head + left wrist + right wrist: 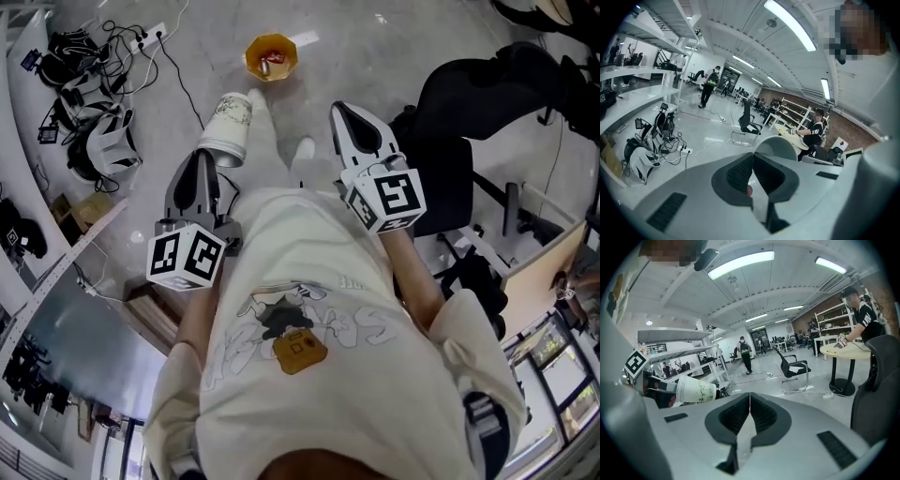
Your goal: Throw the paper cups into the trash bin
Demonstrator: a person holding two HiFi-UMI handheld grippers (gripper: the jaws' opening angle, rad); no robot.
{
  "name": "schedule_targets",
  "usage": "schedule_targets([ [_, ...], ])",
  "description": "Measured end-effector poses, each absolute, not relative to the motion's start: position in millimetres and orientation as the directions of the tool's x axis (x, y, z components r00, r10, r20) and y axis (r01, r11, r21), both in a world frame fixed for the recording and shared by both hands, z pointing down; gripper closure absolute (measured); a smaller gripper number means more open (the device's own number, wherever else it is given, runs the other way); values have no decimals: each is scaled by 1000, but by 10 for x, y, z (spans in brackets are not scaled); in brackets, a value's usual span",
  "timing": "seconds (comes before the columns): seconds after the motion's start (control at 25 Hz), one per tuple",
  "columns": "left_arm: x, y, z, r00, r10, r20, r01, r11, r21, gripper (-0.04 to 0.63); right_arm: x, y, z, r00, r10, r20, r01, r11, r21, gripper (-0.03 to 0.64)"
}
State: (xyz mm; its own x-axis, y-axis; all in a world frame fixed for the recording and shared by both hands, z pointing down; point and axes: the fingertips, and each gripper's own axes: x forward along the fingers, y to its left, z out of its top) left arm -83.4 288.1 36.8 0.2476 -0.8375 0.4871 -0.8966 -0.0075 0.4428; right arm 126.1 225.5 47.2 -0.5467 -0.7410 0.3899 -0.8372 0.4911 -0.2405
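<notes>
**Floor** (394,47): pale grey and polished, in an open workshop with shelving and ceiling strip lights.

**Trash bin** (271,56): orange and many-sided, standing open on the floor ahead of the person. A small item lies inside. It is well apart from both grippers.

**Paper cup** (230,127): white with a faint greenish print, carried tilted in the air. Its rim is toward the left gripper and its base points toward the bin. It is between that gripper and the bin, not over the bin.

**Left gripper** (202,161): jaws closed on the cup's wall at the rim, pinching it.

**Right gripper** (347,117): jaws pressed together with nothing between them. It is beside the cup but apart from it.

**Cables** (103,56): a black tangle with a power strip, at the floor's far left.

**Office chair** (459,122): black, to the person's right.
</notes>
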Motion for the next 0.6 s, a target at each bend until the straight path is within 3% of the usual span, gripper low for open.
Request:
schedule_targets([
  [0.36,-1432,1611,758,268,-816,512,-886,0,463,575,617,968,657,-538,-748,390,-834,539,-117,609],
  [0.6,-1444,1024,1310,283,-766,578,-879,35,476,575,387,355,1112,-583,-687,433,-780,623,-61,610],
])
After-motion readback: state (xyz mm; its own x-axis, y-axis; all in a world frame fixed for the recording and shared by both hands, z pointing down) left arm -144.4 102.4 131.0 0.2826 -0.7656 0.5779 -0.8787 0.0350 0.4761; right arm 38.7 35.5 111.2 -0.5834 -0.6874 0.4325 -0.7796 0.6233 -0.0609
